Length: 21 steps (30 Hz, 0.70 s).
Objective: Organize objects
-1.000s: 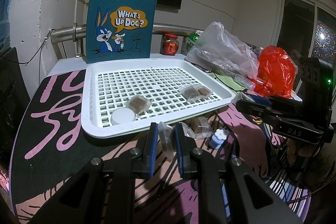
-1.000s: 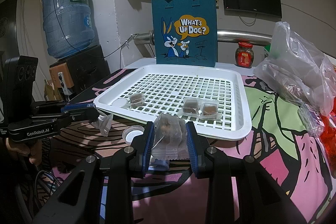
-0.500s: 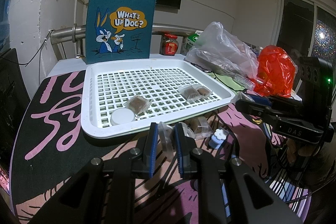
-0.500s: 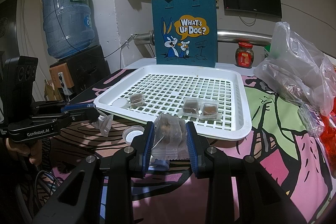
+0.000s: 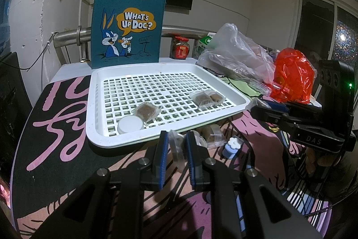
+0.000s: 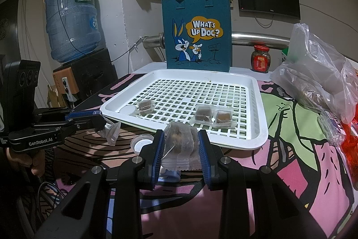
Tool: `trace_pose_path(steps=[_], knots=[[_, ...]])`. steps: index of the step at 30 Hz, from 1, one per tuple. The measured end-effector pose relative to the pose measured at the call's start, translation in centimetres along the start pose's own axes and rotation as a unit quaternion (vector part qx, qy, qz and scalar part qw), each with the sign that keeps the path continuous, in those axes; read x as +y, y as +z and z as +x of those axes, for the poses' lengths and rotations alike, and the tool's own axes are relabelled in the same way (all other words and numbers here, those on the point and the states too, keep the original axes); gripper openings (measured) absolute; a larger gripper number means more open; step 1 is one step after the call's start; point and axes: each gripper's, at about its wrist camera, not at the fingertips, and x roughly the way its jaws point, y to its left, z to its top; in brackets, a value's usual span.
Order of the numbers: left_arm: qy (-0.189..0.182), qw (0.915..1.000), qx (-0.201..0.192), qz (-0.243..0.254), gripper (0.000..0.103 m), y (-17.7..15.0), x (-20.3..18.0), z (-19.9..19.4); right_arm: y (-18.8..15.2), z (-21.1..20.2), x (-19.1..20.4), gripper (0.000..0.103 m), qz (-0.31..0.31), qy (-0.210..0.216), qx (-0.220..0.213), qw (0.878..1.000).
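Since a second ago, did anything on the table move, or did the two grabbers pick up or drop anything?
Nothing visibly changed. The left gripper stays shut on its small clear plastic snack packet, and the right gripper stays shut on its bigger clear wrapped snack packet. The white slotted plastic tray holds the same items in the same places.

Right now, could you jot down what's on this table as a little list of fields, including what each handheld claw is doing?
left gripper: shut on a small clear plastic packet
right gripper: shut on a clear wrapped brown snack
white slotted plastic tray: holds three wrapped brown cubes and a white round lid
in front of tray: white cap, light blue flower-shaped piece
behind tray: teal cartoon tote bag, upright
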Motion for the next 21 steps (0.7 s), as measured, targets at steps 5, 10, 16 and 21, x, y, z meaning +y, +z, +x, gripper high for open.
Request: trace_pose_path(steps=[5, 10, 16, 21], knots=[[0.000, 1.0000, 0.000, 0.000, 0.016, -0.02, -0.02, 0.02, 0.01, 0.00, -0.02, 0.029, 0.000, 0.000, 0.000, 1.000], [0.001, 1.0000, 0.000, 0.001, 0.016, 0.00, -0.02, 0.00, 0.02, 0.00, -0.03, 0.029, 0.000, 0.000, 0.000, 1.000], [-0.002, 1.0000, 0.005, -0.002, 0.016, -0.03, -0.02, 0.15, -0.11, 0.14, -0.06, 0.029, 0.006, 0.002, 0.005, 1.000], [-0.011, 0.9998, 0.013, -0.010, 0.016, 0.30, 0.29, 0.31, 0.07, 0.63, -0.91, 0.029, 0.025, 0.011, 0.019, 0.999]])
